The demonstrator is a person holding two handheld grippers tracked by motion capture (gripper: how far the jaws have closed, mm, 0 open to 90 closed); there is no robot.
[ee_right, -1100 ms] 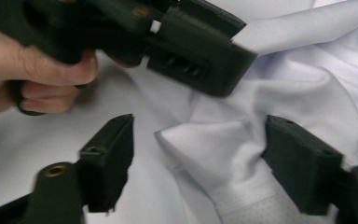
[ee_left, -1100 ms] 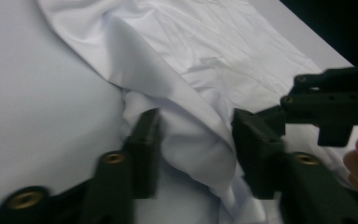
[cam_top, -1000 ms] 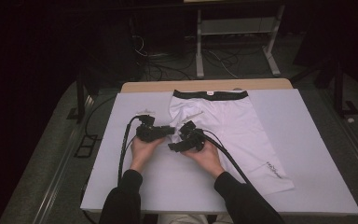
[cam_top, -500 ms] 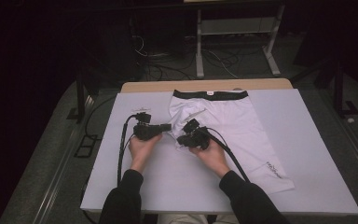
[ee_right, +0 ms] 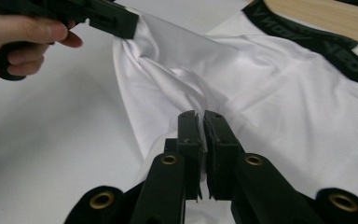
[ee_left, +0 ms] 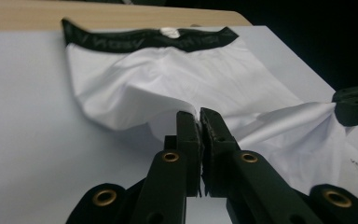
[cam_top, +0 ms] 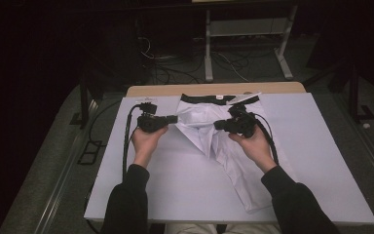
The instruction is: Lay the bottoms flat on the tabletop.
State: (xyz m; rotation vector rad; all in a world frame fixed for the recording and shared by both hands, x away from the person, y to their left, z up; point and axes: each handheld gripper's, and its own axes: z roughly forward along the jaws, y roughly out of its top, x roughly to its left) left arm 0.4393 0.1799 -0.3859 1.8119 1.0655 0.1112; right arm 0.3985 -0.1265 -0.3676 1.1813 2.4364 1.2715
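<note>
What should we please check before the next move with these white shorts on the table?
1. Left gripper grip: its fingers are shut on a fold of the white shorts: ok.
2. Right gripper grip: its fingers are shut on the fabric: ok.
3. Fabric between the two grippers: lifted off the table, with creases: ok.
4. Black waistband: lies flat at the far edge of the table: ok.
5. Lower leg of the shorts: rests on the table near the person's edge, not hanging over: ok.
6. How many layers each gripper pinches: cannot tell.
</note>
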